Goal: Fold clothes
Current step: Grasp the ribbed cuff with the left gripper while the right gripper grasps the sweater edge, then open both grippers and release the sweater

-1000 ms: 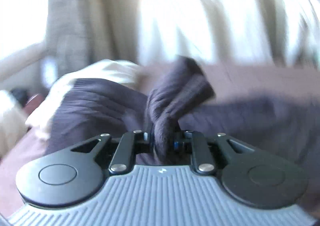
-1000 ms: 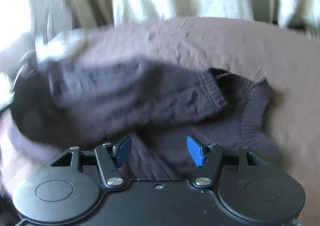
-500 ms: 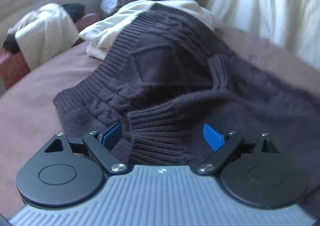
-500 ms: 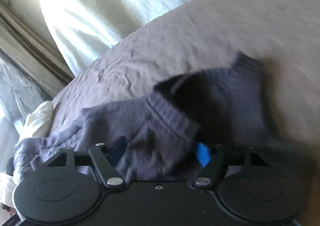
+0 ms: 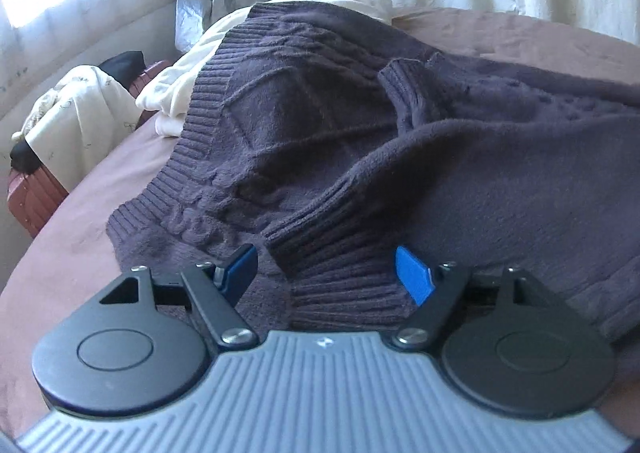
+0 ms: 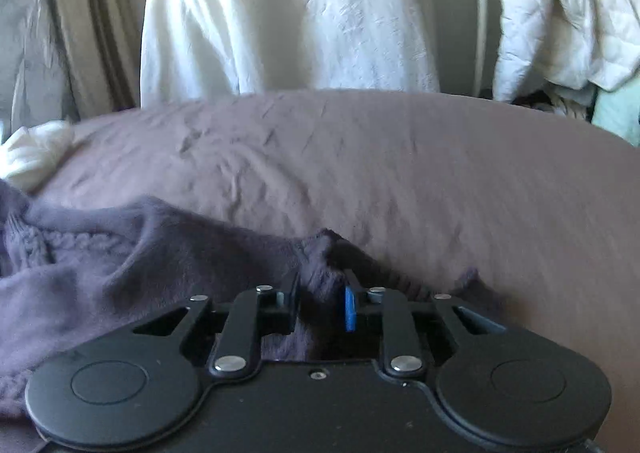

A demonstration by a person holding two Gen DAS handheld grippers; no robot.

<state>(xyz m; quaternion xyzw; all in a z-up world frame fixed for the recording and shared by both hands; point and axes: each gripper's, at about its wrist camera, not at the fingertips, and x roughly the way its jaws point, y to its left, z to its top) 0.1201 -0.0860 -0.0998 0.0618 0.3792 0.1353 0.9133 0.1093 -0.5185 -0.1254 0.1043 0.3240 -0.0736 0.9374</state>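
A dark purple cable-knit sweater point(image 5: 304, 125) lies spread on a mauve bed sheet point(image 5: 76, 237). My left gripper point(image 5: 328, 277) is open, its blue pads either side of a ribbed sleeve cuff point(image 5: 340, 285) that lies on the sweater body. In the right wrist view the same sweater point(image 6: 120, 277) lies at the lower left. My right gripper point(image 6: 322, 303) is shut on a bunched fold of the sweater's edge point(image 6: 320, 265), with the knit pinched between the pads.
A cream garment point(image 5: 188, 81) lies under the sweater's far side. A red-brown case point(image 5: 32, 193) with pale cloth on it stands beside the bed at left. White curtains point(image 6: 280, 13) and a quilted white blanket point(image 6: 560, 13) hang behind the sheet point(image 6: 440, 181).
My left gripper let go of the sweater and now stands open over the cuff. My right gripper, open before, has closed on a fold of the sweater's edge.
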